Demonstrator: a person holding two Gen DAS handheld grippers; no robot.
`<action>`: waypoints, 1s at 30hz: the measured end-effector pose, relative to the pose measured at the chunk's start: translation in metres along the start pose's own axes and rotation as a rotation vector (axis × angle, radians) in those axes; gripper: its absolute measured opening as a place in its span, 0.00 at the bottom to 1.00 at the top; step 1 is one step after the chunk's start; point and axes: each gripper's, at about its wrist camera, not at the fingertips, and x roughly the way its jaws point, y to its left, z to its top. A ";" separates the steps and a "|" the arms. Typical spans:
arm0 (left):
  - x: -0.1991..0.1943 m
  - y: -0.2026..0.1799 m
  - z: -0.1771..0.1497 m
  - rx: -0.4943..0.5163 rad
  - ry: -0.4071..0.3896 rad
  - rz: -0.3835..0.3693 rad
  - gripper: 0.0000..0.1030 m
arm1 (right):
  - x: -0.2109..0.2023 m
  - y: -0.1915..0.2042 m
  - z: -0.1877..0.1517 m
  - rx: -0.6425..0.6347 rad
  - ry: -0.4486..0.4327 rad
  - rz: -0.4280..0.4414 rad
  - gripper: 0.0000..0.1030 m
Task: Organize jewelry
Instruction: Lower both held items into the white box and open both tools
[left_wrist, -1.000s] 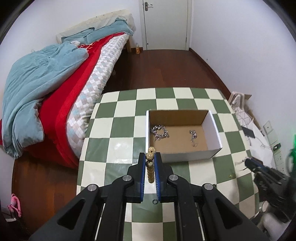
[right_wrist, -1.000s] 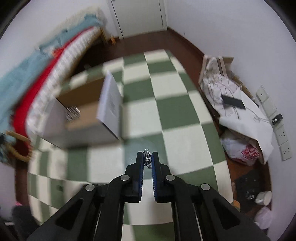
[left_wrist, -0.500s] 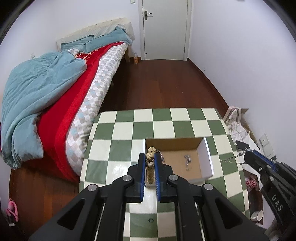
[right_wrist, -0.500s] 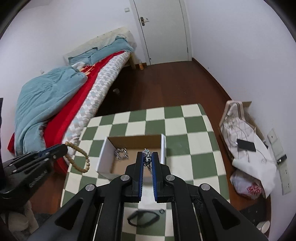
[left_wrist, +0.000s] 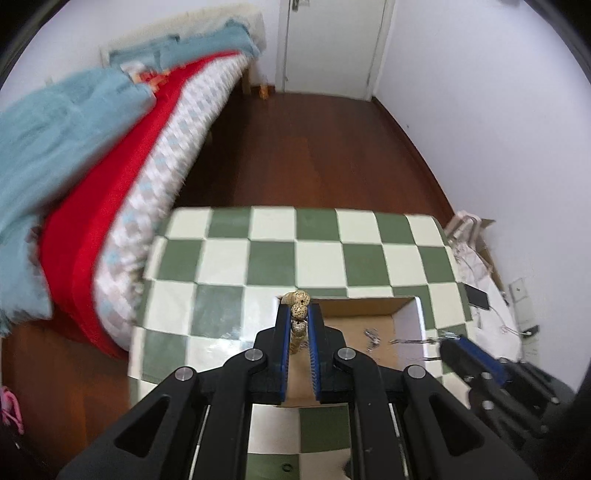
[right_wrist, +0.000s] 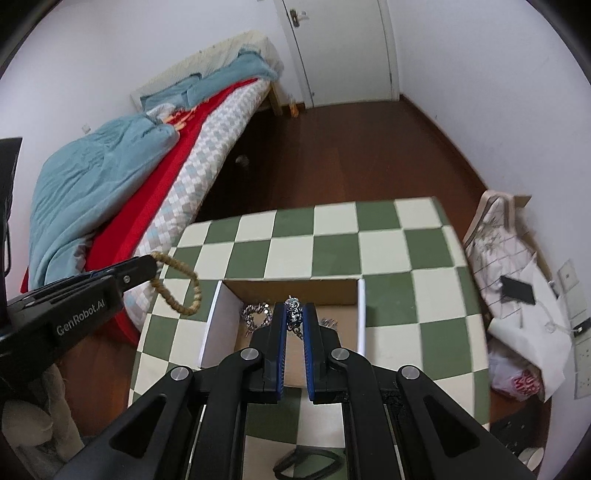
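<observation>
Beaded bracelet (right_wrist: 177, 286) is hanging clamped in the left claw (left_wrist: 298, 321) beside the cardboard box (right_wrist: 216, 325) on the counter (right_wrist: 332, 229), while the right claw (right_wrist: 294, 317) is pinching a silver chain (right_wrist: 293, 308) over the box, likely lining up drops.

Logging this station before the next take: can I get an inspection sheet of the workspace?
Surface: checkered table, green and cream squares.
Job's things: open cardboard box holding a silver chain; beaded bracelet; silver necklace.
Clutter: black ring-shaped item at the near table edge.
Grippers: left gripper shut on the beaded bracelet; right gripper shut on the silver necklace, over the box.
Cables: white cords by the wall sockets.
Surroundings: bed, door, phone, plastic bag.
</observation>
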 end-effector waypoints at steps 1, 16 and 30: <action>0.004 0.000 0.000 -0.007 0.014 -0.015 0.07 | 0.008 -0.001 0.001 0.003 0.017 0.003 0.09; 0.020 0.021 -0.009 -0.023 0.033 0.078 0.93 | 0.059 -0.041 -0.010 0.100 0.215 -0.001 0.68; -0.005 0.030 -0.048 0.021 -0.045 0.272 1.00 | 0.035 -0.019 -0.025 -0.034 0.188 -0.243 1.00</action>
